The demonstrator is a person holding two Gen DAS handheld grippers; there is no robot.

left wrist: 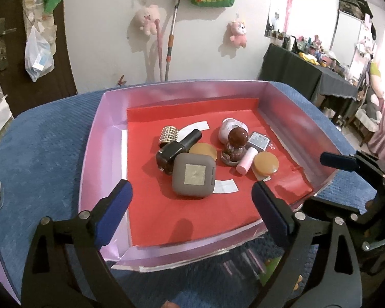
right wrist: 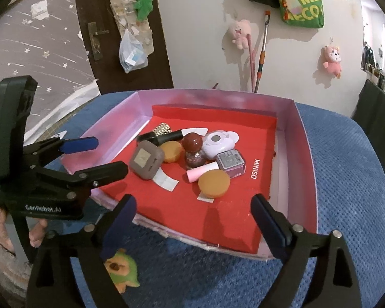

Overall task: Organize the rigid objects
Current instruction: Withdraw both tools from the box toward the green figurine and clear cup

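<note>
Both of your claws are released and hold nothing: the left claw (left wrist: 192, 205) hangs with jaws spread over the near edge of the tray (left wrist: 97, 154), and the right claw (right wrist: 193, 218) stands the same way at its own near rim.

All the rigid objects sit clustered mid-tray on the red liner (left wrist: 192, 218) — the grey square case (left wrist: 193, 177) nearest you, a black bottle (left wrist: 178, 146) and a studded gold cap (left wrist: 169, 134) behind it, two tan round discs (left wrist: 265, 165), a pink tube (left wrist: 246, 160), a round-topped glitter bottle (left wrist: 234, 146), a lilac compact (right wrist: 218, 143) and a square labelled jar (right wrist: 231, 161).

Judgement: you are between picks, and sorting of the pile has barely begun or is paused. The next move calls for choosing one piece; the grey case lies closest to the left claw and clear on its near side. It leans on the black bottle, apparently, though the fisheye view leaves that uncertain — expect neighbours to shift.

The tray rests on a blue textured surface (right wrist: 346, 179). Beyond: a white wall with plush toys (left wrist: 148, 19), a dark door (right wrist: 120, 38), a mop handle, and a cluttered dark side table (left wrist: 308, 71).
</note>
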